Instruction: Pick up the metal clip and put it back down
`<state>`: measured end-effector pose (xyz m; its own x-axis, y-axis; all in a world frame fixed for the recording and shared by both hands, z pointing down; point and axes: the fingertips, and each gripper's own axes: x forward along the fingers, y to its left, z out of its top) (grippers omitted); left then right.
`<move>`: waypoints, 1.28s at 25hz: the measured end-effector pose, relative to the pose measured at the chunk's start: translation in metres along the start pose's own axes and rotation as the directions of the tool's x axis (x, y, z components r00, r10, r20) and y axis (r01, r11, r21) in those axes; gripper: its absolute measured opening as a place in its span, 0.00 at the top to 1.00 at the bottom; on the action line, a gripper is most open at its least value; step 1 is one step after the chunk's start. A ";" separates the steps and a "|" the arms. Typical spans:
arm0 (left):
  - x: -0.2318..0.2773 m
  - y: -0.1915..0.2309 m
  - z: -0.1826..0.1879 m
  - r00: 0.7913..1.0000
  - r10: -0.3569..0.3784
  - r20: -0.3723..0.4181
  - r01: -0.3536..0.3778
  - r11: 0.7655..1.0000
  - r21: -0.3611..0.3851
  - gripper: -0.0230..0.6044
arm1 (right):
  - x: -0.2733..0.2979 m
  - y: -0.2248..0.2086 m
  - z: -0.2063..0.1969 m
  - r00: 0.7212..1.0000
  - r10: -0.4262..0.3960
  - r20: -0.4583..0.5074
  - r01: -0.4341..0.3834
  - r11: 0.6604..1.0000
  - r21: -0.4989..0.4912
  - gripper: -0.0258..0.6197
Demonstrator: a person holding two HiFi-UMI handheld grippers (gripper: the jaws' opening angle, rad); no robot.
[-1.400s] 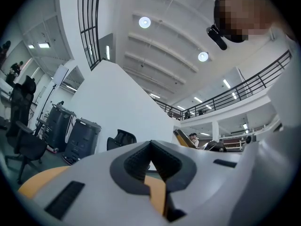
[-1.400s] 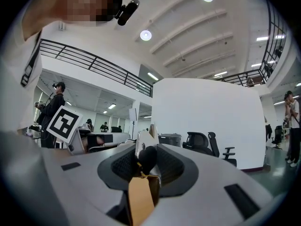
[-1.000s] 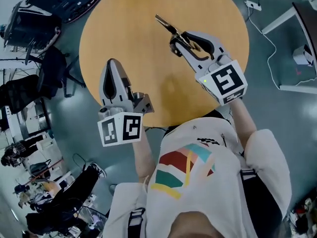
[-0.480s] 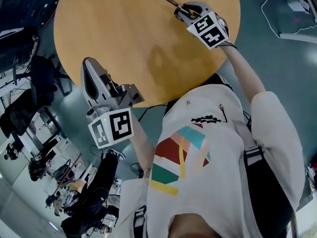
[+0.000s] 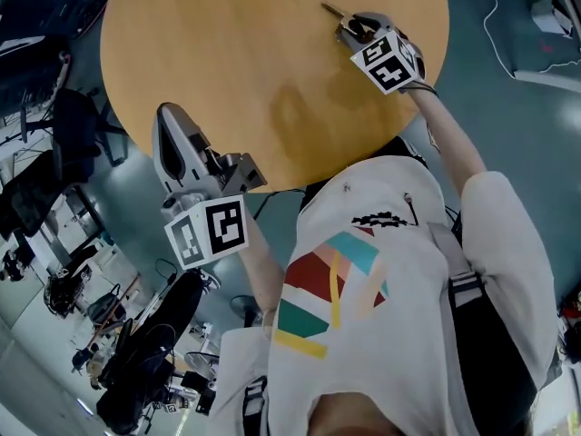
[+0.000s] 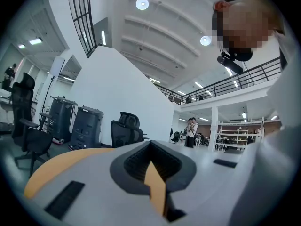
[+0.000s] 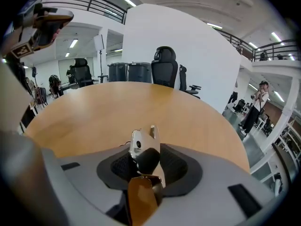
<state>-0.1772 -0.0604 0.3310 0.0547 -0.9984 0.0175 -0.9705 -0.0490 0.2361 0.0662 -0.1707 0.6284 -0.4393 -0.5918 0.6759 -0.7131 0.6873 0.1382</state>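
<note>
The metal clip is a small silver and brass spring clip. It sticks out forward from my right gripper, which is shut on it over the far right part of the round wooden table. In the right gripper view the clip stands upright between the dark pads of the right gripper, above the table top. My left gripper hangs at the table's near left edge, jaws together, holding nothing. In its own view the left gripper shows only a thin slit.
Black office chairs stand on the floor left of the table. Beyond its far edge are another chair and dark bins. A white cable and a desk frame lie to the right.
My right gripper has carried the clip farther out over the table, toward its far right side. The left gripper has stayed near the near left edge.
</note>
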 end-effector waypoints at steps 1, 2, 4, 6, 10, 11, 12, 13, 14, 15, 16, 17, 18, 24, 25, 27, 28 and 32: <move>-0.001 0.002 0.000 1.000 0.004 0.001 -0.004 1.000 -0.002 0.89 | 0.001 0.000 0.001 1.000 -0.004 -0.003 0.004 1.000 -0.007 0.77; -0.001 0.003 0.000 1.000 0.006 0.002 -0.006 1.000 -0.003 0.89 | 0.002 0.000 0.001 1.000 -0.005 -0.008 0.004 1.000 -0.020 0.77; -0.003 0.000 -0.001 1.000 0.007 0.002 -0.007 1.000 -0.004 0.89 | 0.001 0.001 0.000 1.000 -0.002 -0.020 0.001 0.999 -0.049 0.77; -0.004 -0.004 -0.003 1.000 0.000 0.001 0.000 1.000 -0.006 0.89 | 0.000 0.002 -0.005 1.000 -0.003 -0.029 0.001 0.998 -0.065 0.73; 0.004 0.003 -0.004 1.000 -0.018 0.004 0.018 1.000 -0.002 0.89 | 0.016 0.007 -0.001 0.999 -0.023 -0.027 0.021 0.997 -0.080 0.71; 0.007 0.008 -0.003 1.000 -0.021 0.003 0.021 1.000 -0.001 0.89 | 0.021 0.007 0.003 0.999 -0.030 -0.023 0.028 0.997 -0.074 0.69; 0.010 0.011 -0.001 1.000 -0.022 0.002 0.022 1.000 0.000 0.89 | 0.023 0.006 0.008 0.999 -0.038 -0.019 0.037 0.997 -0.067 0.67; 0.012 0.012 0.001 1.000 -0.024 0.001 0.024 1.000 0.000 0.89 | 0.023 0.003 0.011 0.999 -0.046 -0.014 0.045 0.997 -0.061 0.63; 0.012 0.010 0.004 1.000 -0.025 0.001 0.025 1.000 0.000 0.89 | 0.020 0.000 0.013 0.999 -0.049 -0.011 0.048 0.997 -0.054 0.60; 0.011 0.005 0.005 1.000 -0.026 0.001 0.026 1.000 0.000 0.89 | 0.015 -0.004 0.011 0.999 -0.045 -0.010 0.044 0.998 -0.048 0.58; 0.010 0.000 0.005 1.000 -0.027 0.003 0.027 1.000 0.000 0.89 | 0.009 -0.006 0.008 0.999 -0.034 -0.012 0.033 0.998 -0.047 0.56; 0.008 -0.005 0.004 1.000 -0.027 0.005 0.027 1.000 -0.001 0.89 | 0.004 -0.006 0.004 1.000 -0.018 -0.016 0.017 0.998 -0.054 0.55; 0.007 -0.008 0.002 1.000 -0.027 0.006 0.027 1.000 -0.001 0.89 | 0.001 -0.004 0.000 1.000 0.001 -0.021 -0.002 0.998 -0.068 0.55; 0.016 -0.003 0.000 0.999 -0.037 0.020 0.037 0.999 -0.004 0.89 | 0.001 0.007 0.015 0.998 0.061 0.030 -0.060 0.998 -0.033 0.55; 0.016 -0.004 0.001 0.999 -0.039 0.023 0.039 0.999 -0.005 0.89 | -0.004 0.007 0.021 0.997 0.065 0.046 -0.064 0.997 -0.034 0.55; 0.015 -0.011 0.003 0.999 -0.042 0.030 0.043 0.999 -0.007 0.89 | -0.019 0.008 0.037 0.992 0.081 0.093 -0.078 0.996 -0.037 0.55; 0.015 -0.013 0.004 0.998 -0.043 0.036 0.043 0.999 -0.010 0.89 | -0.028 0.008 0.049 0.988 0.089 0.127 -0.085 0.996 -0.034 0.55; 0.028 -0.003 0.011 0.994 -0.055 0.092 0.058 0.998 -0.028 0.89 | -0.064 0.002 0.135 0.935 0.119 0.334 -0.124 0.992 -0.007 0.55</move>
<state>-0.1756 -0.0883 0.3198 0.0859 -0.9926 -0.0853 -0.9587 -0.1057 0.2639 0.0189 -0.1881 0.4883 -0.6784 -0.6121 0.4064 -0.6492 0.7583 0.0585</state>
